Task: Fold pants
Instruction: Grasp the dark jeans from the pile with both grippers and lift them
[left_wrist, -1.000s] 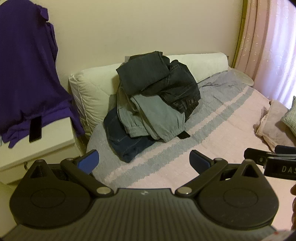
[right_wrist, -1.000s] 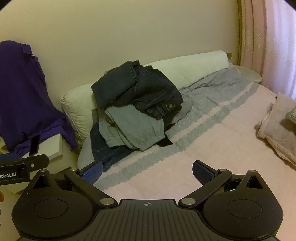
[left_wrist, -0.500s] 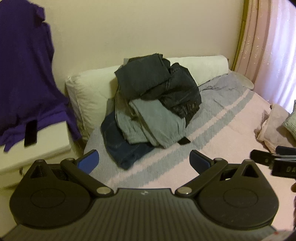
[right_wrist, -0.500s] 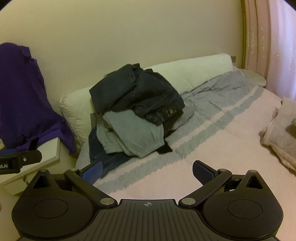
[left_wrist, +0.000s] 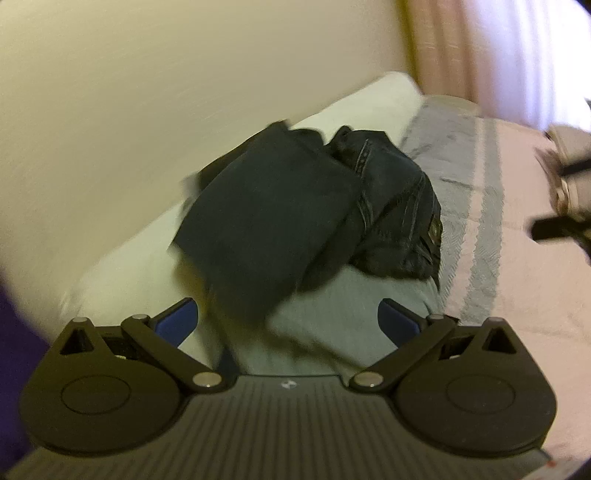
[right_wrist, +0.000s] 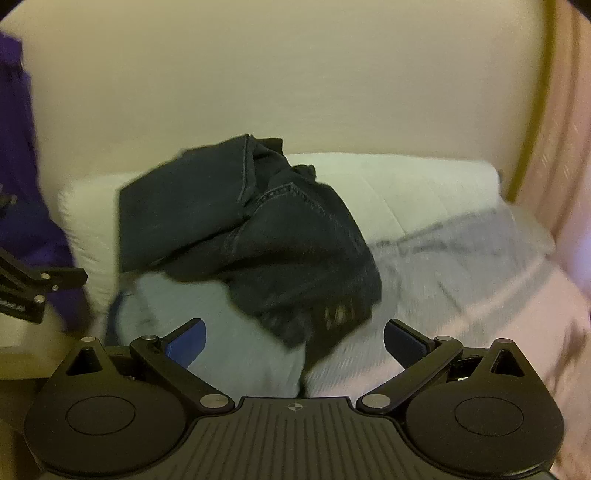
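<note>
- Left wrist view: the left gripper (left_wrist: 288, 319) has its two blue-padded fingers (left_wrist: 176, 320) spread wide with nothing between them; it sits close above the pile of pants (left_wrist: 317, 236).
- The pile lies at the head of the bed, leaning against the white pillow (left_wrist: 147, 254). On top are dark jeans (left_wrist: 391, 214), bunched and crumpled, with a flatter dark fold draped over their left side.
- Under the dark jeans lie light grey pants (left_wrist: 332, 314), whose near edge runs down between the open fingers.
- To the right of the pile the pink bedspread (left_wrist: 524, 295) with its grey stripes is bare. At the right edge a black part of the right gripper (left_wrist: 554, 227) shows, too blurred to read its opening from here.
- The whole view is smeared, so seams and small details are hard to tell.
- Right wrist view: the right gripper (right_wrist: 293, 341) also stands wide open and grips nothing, close to the near side of the same pile.
- The dark jeans (right_wrist: 266, 236) sit on top, with a waistband patch (right_wrist: 338, 314) hanging toward the gripper. The light grey pants (right_wrist: 229, 332) lie beneath them, reaching down between the fingers.
- The white pillow (right_wrist: 406, 192) runs behind the pile against the cream wall (right_wrist: 295, 74).
- A purple garment (right_wrist: 18, 184) hangs at the left edge, and a black part of the left gripper (right_wrist: 33, 288) pokes in just below it.
- A pink curtain (right_wrist: 569, 147) hangs at the right.
</note>
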